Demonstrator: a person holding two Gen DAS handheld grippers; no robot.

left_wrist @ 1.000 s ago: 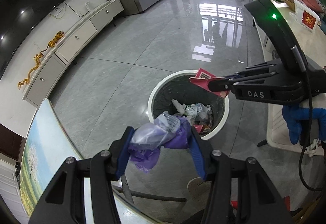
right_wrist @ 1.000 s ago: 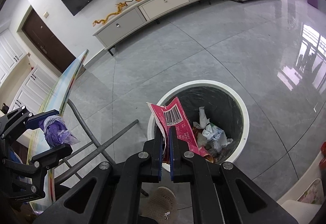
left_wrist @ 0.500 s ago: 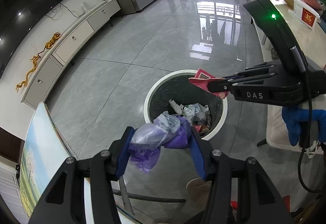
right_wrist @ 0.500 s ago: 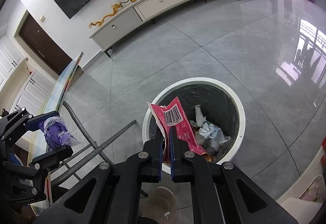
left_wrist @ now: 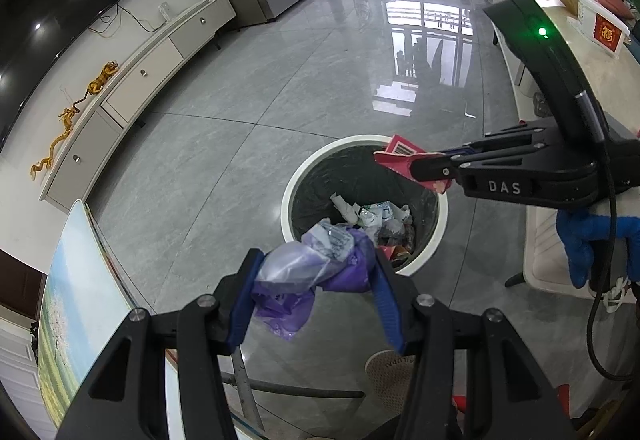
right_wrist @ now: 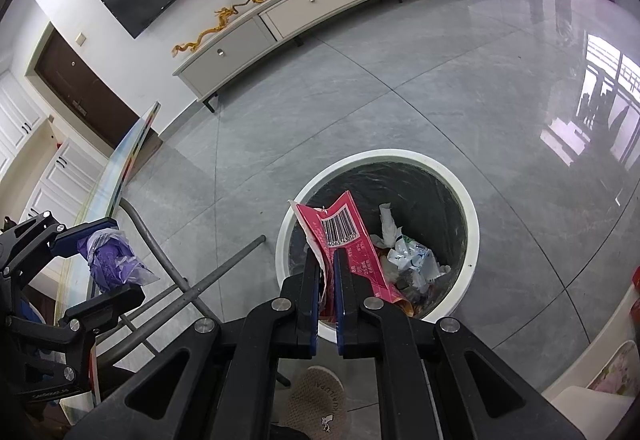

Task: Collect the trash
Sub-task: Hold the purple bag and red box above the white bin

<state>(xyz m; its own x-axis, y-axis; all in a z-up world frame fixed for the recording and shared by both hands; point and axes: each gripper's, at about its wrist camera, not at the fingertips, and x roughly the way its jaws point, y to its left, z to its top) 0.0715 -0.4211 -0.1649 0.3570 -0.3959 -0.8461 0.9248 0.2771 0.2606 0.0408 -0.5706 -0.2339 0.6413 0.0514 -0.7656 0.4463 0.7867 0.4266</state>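
Observation:
A round trash bin with a white rim (left_wrist: 286, 199) (right_wrist: 476, 236) stands on the grey floor, with crumpled wrappers inside. My left gripper (left_wrist: 316, 276) is shut on a crumpled purple plastic bag (left_wrist: 308, 268), held just short of the bin's near rim; it also shows in the right wrist view (right_wrist: 108, 260). My right gripper (right_wrist: 327, 264) is shut on a red wrapper with a barcode (right_wrist: 340, 228), held over the bin's opening; in the left wrist view it (left_wrist: 416, 163) reaches in from the right with the wrapper (left_wrist: 400, 155).
A colourful folding table edge (left_wrist: 76, 280) and its metal legs (right_wrist: 192, 288) are at the left. A white table (left_wrist: 560, 272) stands right of the bin. A slipper (right_wrist: 316, 400) is below. A TV cabinet (right_wrist: 300, 11) lines the far wall.
Both grippers have moved slightly closer to the bin, keeping hold of the purple bag and red wrapper.

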